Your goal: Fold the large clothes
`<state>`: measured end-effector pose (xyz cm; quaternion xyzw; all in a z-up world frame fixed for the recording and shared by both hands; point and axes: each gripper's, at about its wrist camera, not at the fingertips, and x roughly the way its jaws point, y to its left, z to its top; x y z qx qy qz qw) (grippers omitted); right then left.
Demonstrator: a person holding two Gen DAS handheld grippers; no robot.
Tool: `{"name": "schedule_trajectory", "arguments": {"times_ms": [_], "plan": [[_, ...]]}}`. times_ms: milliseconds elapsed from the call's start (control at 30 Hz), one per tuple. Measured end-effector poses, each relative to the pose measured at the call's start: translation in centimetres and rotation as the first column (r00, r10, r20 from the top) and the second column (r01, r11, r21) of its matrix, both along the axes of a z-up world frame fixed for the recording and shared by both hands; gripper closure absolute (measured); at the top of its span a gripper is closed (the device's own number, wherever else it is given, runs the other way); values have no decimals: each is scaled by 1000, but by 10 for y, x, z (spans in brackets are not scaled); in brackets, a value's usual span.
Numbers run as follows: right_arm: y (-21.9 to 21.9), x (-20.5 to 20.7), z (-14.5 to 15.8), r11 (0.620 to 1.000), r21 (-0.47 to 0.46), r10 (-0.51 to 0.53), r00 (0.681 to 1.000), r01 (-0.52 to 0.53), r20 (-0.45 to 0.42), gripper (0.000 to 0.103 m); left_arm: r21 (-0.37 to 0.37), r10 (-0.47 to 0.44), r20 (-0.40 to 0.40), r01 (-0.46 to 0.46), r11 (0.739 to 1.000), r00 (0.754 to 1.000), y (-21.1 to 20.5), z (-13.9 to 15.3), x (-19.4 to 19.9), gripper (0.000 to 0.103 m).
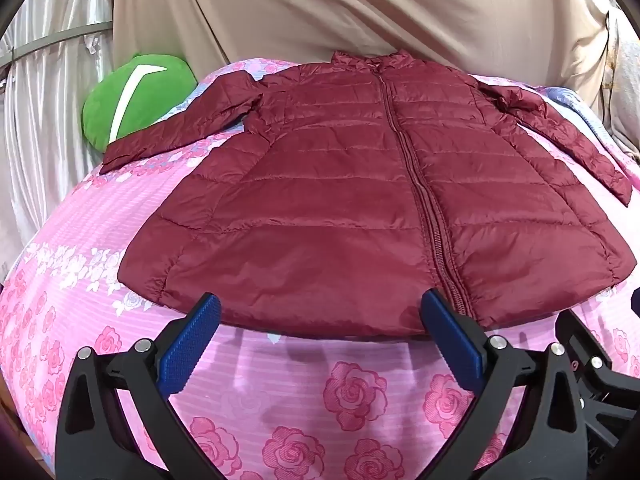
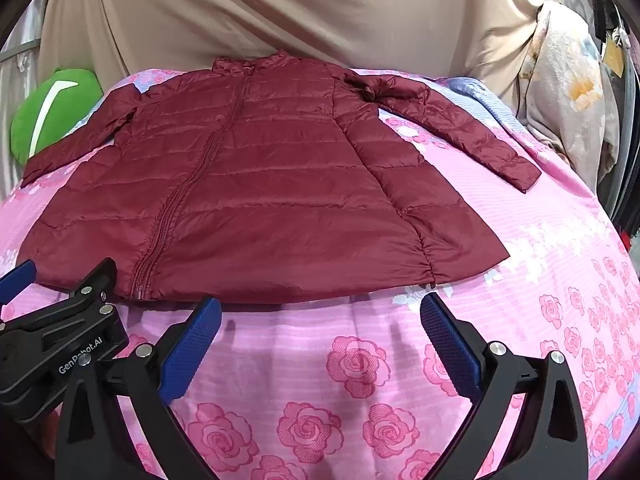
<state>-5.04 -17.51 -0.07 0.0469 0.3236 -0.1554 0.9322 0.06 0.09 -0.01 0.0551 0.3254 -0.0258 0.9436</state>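
Black left tool (image 2: 16, 280), seemingly "GenRobot.AI"

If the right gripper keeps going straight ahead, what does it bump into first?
Most likely the bottom hem of the maroon puffer jacket, lying flat on the pink rose bedsheet. The right gripper is open, just short of that hem. If it points slightly downward, it could touch the sheet first; depth is unclear.

I am looking into a home bedroom. A bed (image 1: 100, 248) fills the view, covered by a pink bedsheet (image 2: 360, 360) printed with roses. A green plush pillow (image 1: 140, 96) lies at its far left corner. Beige fabric (image 1: 340, 8) hangs behind, with pale satin curtains (image 1: 52, 92) at left.
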Motion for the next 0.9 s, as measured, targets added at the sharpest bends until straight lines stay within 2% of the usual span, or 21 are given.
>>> {"name": "schedule_trajectory", "arguments": {"times_ms": [900], "plan": [[-1, 1, -1, 1000, 2, 0, 1000, 0, -7, 5, 25, 1, 23, -2, 1000, 1000, 3, 4, -4, 6]]}}
